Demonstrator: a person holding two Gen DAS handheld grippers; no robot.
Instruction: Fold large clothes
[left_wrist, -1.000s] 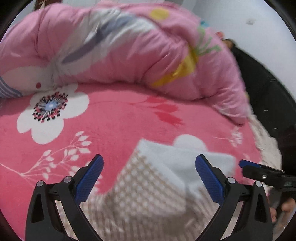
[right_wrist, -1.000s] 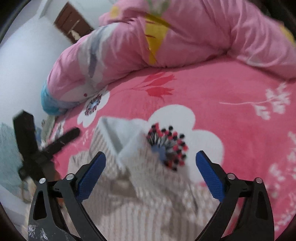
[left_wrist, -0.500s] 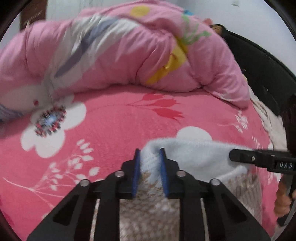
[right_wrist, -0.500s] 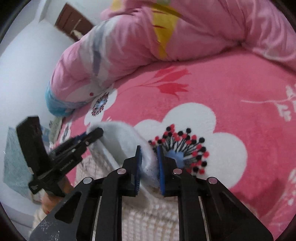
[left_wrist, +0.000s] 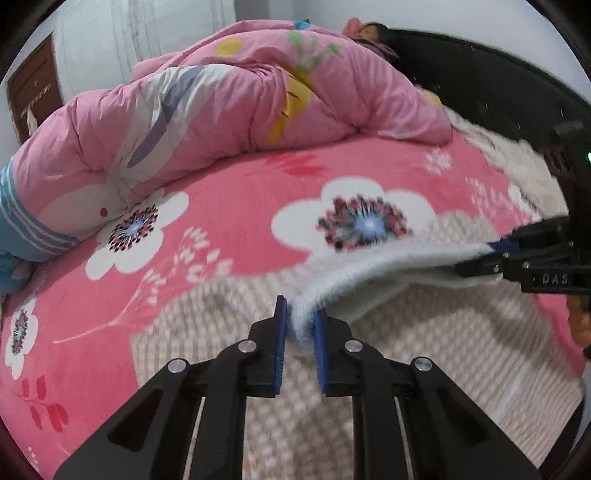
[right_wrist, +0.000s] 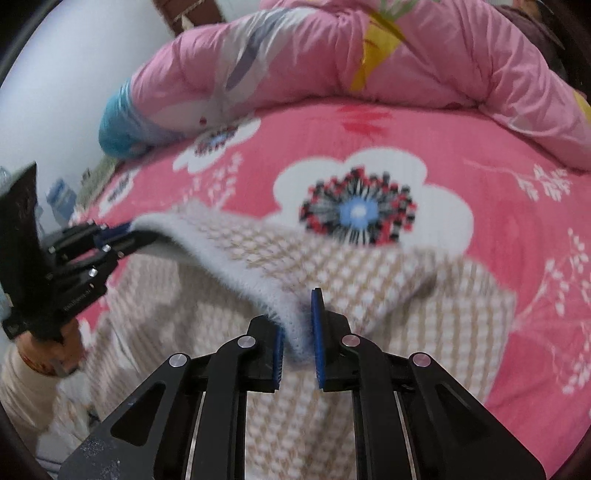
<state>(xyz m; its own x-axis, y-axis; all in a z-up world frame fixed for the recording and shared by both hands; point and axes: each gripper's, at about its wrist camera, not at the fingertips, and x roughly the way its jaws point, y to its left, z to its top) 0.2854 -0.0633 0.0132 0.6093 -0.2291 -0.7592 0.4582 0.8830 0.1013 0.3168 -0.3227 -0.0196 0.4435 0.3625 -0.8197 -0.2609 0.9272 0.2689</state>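
Note:
A beige-and-white checked knit garment (left_wrist: 424, 332) lies on the pink flowered bedspread (left_wrist: 229, 206). Its fuzzy white hem is lifted and stretched between both grippers. My left gripper (left_wrist: 298, 325) is closing its jaws, and the blue pads pinch one end of the hem. At the right edge of the left wrist view, my right gripper (left_wrist: 495, 251) holds the other end. In the right wrist view, my right gripper (right_wrist: 297, 332) is shut on the hem of the garment (right_wrist: 369, 288), and the left gripper (right_wrist: 110, 232) grips it at far left.
A bulky pink quilt (left_wrist: 221, 103) is heaped along the far side of the bed. A person's dark hair (left_wrist: 373, 29) shows beyond it by the black headboard (left_wrist: 498, 81). A hand (right_wrist: 44, 343) in a cream sleeve holds the left gripper.
Both grippers went from wide open to closed on the garment's fuzzy hem. They have since pulled apart and back, lifting the hem and drawing it over the garment.

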